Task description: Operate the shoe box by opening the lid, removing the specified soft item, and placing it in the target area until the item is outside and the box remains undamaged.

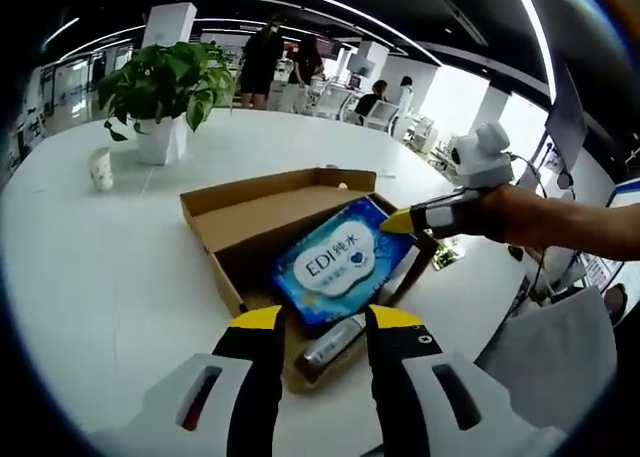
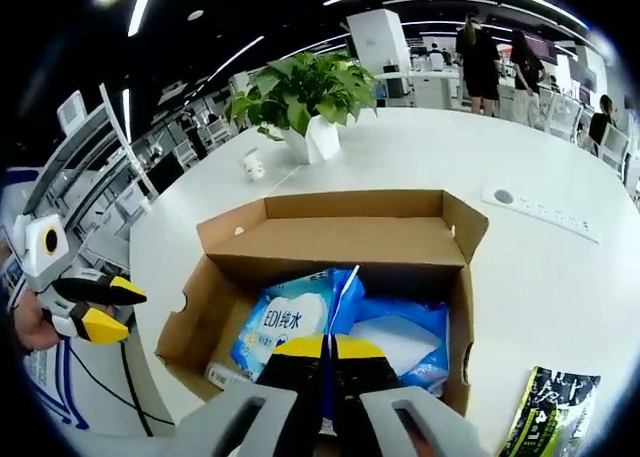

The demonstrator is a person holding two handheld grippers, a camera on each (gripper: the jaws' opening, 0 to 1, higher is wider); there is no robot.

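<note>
Shoe box [image 2: 340,239] sits lid-open on worktop [image 2: 540,277]; blue soft pack [image 2: 300,322] lies inside, tilted up w/ one edge lifted. Right gripper [image 2: 329,349] is nearer: clenched on that raised edge, straight ahead of its jaws. Left gripper [image 1: 319,318] is released, hovering at box's near rim. Lift looks like next.

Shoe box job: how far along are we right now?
Done: the shoe box lid is folded back. In hand: the right gripper, jaws closed on the blue wipes pack, which is tilted up but still inside. The left gripper hovers open at the box's near edge. Left: lift the pack out and set it down.
</note>
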